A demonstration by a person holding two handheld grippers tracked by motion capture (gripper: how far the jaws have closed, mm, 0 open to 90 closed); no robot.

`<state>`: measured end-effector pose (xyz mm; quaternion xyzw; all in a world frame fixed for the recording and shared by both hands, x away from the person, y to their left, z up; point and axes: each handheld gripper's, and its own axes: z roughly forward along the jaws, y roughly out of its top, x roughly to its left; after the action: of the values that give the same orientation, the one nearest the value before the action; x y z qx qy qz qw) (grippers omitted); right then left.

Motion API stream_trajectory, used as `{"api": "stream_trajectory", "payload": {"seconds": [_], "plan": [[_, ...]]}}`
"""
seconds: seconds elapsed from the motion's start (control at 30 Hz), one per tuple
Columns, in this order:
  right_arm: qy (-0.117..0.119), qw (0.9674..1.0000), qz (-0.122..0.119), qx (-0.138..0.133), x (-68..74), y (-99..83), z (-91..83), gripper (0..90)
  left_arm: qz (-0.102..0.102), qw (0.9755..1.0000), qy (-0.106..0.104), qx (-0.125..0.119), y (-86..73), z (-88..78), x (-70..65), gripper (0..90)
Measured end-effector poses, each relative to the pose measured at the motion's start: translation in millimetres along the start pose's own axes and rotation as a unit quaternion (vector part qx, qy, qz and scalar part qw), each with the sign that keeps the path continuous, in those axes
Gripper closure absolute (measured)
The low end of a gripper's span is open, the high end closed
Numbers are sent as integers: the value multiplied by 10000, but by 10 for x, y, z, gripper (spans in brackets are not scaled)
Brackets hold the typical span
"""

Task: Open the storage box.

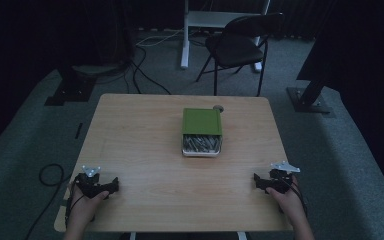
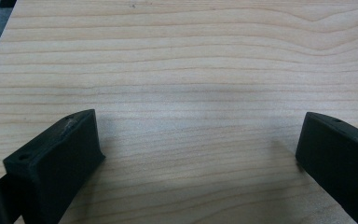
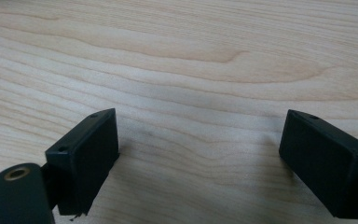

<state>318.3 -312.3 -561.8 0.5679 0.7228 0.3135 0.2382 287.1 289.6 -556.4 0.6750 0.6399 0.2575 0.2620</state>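
Both grippers parked at the near edge of the table (image 1: 145, 150), well apart from each other and from the work, probably a resting pose ahead of a reach. Left gripper (image 1: 111, 186) at the near left corner, right gripper (image 1: 258, 181) at the near right corner, each held low over the wood and aimed inward and forward. Jaws of both spread wide, nothing between them but bare wood grain.

Nearest thing to reach for: a green box (image 1: 202, 121) at the centre of the table, toward the far side, its lid slid back so that a metal tray of greyish stick-like pieces (image 1: 201, 144) pokes out at the near end. Kind of pieces too small to tell. A small round object (image 1: 218, 107) just behind the box's far right corner.

From the high view: the whole layout, the box, a folding chair (image 1: 240, 45) and cables on the floor beyond. From the left gripper view (image 2: 196, 140) and the right gripper view (image 3: 200, 140): the gap between the jaws up close, confirming empty, open tools, with no box ahead.
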Motion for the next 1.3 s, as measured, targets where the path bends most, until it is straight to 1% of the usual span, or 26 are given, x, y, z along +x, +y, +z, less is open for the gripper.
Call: {"api": "stream_trajectory", "payload": {"seconds": [0.1, 0.2, 0.23, 0.27, 0.37, 0.4, 0.5, 0.53, 0.57, 0.63, 0.67, 0.73, 0.77, 0.8, 0.83, 0.87, 0.93, 1.07, 1.1, 1.13, 1.17, 1.2, 1.23, 1.27, 1.3], "plan": [[0, 10000, 0, 0, 0, 0, 0, 113, 83, 9999, -81, -8, 1, 1, -5, 5], [0, 10000, 1, 1, 0, 0, 0, 113, 244, 9995, -223, -8, -3, -4, -22, 6], [0, 10000, 2, 1, 0, 0, 0, 113, 244, 9995, -223, -8, -3, -4, -22, 6], [0, 10000, -1, 1, 0, 0, 0, 113, 366, 9988, -337, -21, -6, -5, -38, 6], [0, 10000, 0, 1, 0, 0, 0, 113, 530, 9975, -461, -23, -7, -8, -69, 6], [0, 10000, 0, 1, 0, 0, 0, 113, 530, 9975, -461, -23, -7, -8, -69, 6], [0, 10000, 1, 0, 0, 0, 0, 113, 726, 9962, -466, -136, 5, -22, -132, 6], [1, 10000, 0, -1, 0, 0, 0, 113, 726, 9962, -466, -136, 5, -22, -132, 6], [0, 10000, 2, 0, 0, 0, 0, 113, 853, 9951, -462, -193, 20, -36, -168, 6], [0, 10000, 1, 0, 0, 0, 0, 113, 906, 9943, -514, -229, 37, -48, -206, 6], [0, 10000, 1, 0, 0, 0, 0, 113, 906, 9943, -514, -229, 37, -48, -206, 6], [-1, 10000, 2, 0, 0, 0, 0, 113, 996, 9934, -525, -220, 48, -49, -247, 6], [0, 10000, 2, 0, 0, 0, 0, 113, 1031, 9928, -554, -244, 56, -44, -293, 6], [0, 10000, -1, 1, 0, 0, 0, 113, 1031, 9928, -554, -244, 56, -44, -293, 6], [1, 10000, 0, 1, 0, 0, 0, 113, 1137, 9917, -549, -249, 66, -39, -338, 6], [1, 10000, 0, 1, 0, 0, 0, 113, 1137, 9917, -549, -249, 66, -39, -338, 6], [0, 10000, 1, 1, 0, 0, 0, 113, 1255, 9903, -541, -256, 74, -32, -385, 6], [1, 10000, 1, 1, 0, 0, 0, 113, 1484, 9863, -690, -203, 97, -20, -459, 6], [0, 10000, -1, 1, 0, 0, 0, 113, 1505, 9854, -766, -218, 112, -16, -490, 6], [0, 10000, -1, 1, 0, 0, 0, 113, 1505, 9854, -766, -218, 112, -16, -490, 6], [-1, 10000, 2, 0, 0, 0, 0, 113, 1565, 9840, -822, -240, 126, -14, -527, 6], [-1, 10000, 0, 1, 0, 0, 0, 113, 1607, 9832, -827, -251, 134, -16, -546, 7], [0, 10000, 2, 1, 0, 0, 0, 113, 1607, 9832, -827, -251, 134, -16, -546, 7], [0, 10000, 2, 0, 0, 0, 0, 113, 1695, 9815, -839, -282, 151, -19, -587, 6], [0, 10000, 1, 0, 0, 0, 0, 113, 1695, 9815, -839, -282, 151, -19, -587, 6]]}}
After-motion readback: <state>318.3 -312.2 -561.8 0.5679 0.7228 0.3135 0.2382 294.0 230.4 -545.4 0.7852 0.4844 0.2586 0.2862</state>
